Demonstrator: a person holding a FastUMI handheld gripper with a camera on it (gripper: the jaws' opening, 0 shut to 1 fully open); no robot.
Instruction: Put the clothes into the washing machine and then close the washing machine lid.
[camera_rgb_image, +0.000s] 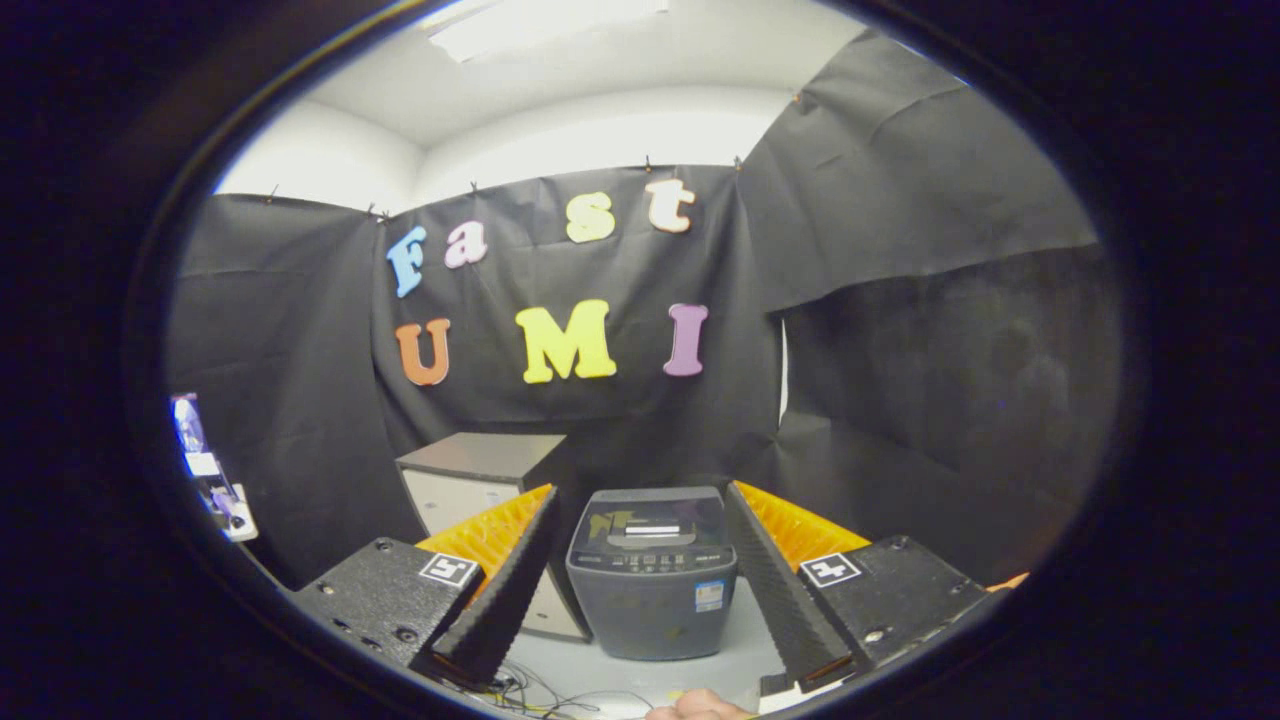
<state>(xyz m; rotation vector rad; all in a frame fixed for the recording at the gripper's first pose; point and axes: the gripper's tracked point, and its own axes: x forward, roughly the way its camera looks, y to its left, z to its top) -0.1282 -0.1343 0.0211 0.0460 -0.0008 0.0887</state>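
On the pale tabletop (745, 640), washing machine (652, 572) sits lid-down between the gripper (640, 585) fingers, spread apart

The gripper (640, 590) hangs level, jaws spread wide, gripping nothing.

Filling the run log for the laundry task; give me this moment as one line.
gripper: open, holding nothing | washing machine: ahead between fingers, lid shut | cabinet: behind-left of machine | clothes: not loaded yet
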